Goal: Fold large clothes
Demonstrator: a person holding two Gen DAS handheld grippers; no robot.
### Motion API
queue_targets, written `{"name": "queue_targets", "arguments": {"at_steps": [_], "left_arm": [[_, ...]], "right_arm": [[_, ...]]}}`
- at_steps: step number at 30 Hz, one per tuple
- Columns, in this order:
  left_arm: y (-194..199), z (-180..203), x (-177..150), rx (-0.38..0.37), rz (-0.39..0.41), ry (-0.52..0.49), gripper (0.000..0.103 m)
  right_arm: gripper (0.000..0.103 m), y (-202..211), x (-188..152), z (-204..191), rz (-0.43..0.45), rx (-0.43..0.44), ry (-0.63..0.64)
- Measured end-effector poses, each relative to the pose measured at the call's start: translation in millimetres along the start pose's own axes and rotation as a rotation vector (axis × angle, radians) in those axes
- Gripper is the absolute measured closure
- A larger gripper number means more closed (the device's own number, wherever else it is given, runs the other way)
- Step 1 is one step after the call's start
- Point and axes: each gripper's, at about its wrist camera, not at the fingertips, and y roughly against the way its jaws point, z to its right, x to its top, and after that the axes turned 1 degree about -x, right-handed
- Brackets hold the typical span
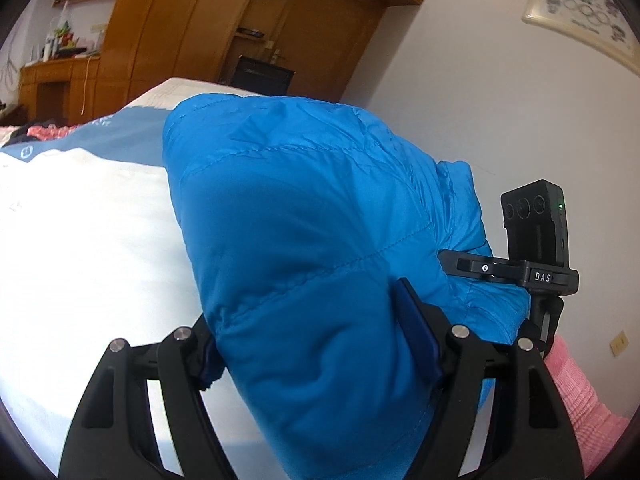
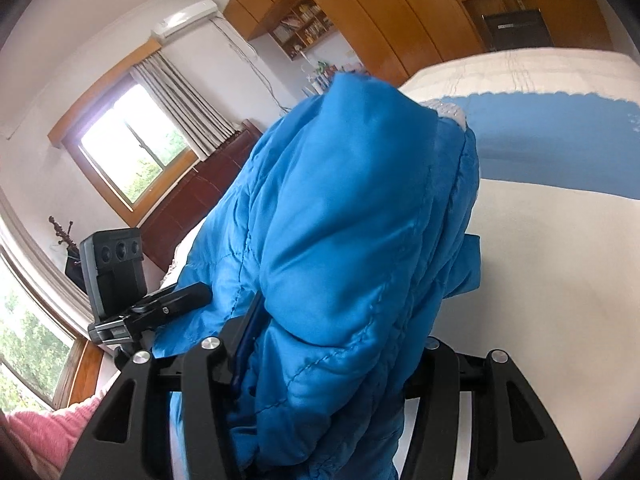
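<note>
We hold a blue padded jacket [image 1: 304,216] up over the bed [image 1: 80,240], a thick fold of it pinched in each gripper. The left gripper [image 1: 316,344] has its jaws set fairly wide around a bulky wad, and the right gripper [image 2: 328,356] likewise clamps a puffy bunch, the rest draping forward toward the white and blue cover. We judge the jacket light but bulky, soft and springy, with a smooth shell that may slip. We would grip along quilted seams or the hem, where the stitching gives the jaws something firmer to bite.
</note>
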Motion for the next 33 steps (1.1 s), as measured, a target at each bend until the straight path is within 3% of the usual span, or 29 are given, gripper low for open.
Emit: {"name": "queue_targets", "arguments": {"at_steps": [7, 14, 17, 18, 19, 25, 33], "left_arm": [[-46, -32, 4, 0.017, -0.069, 0.077, 0.030], [-56, -42, 4, 0.030, -0.089, 0.053, 0.024], [-62, -55, 6, 0.018, -0.103, 0.092, 0.019], [-64, -59, 9, 0.021, -0.108, 0.103, 0.016], [-61, -59, 10, 0.033, -0.115, 0.112, 0.015], [-32, -49, 12, 0.145, -0.108, 0.089, 0.013], [15, -7, -11, 0.355, -0.099, 0.001, 0.007]], "right_arm": [[0.049, -43, 2, 32, -0.067, -0.016, -0.068], [0.042, -46, -4, 58, -0.069, 0.016, -0.150], [0.028, -47, -5, 64, -0.069, 0.001, -0.179], [0.018, -46, -7, 65, -0.073, -0.021, -0.195], [0.012, -45, -7, 66, -0.073, -0.039, -0.204], [0.012, -6, -16, 48, -0.030, -0.117, -0.177], [0.012, 40, -44, -35, 0.003, -0.344, -0.041]]}}
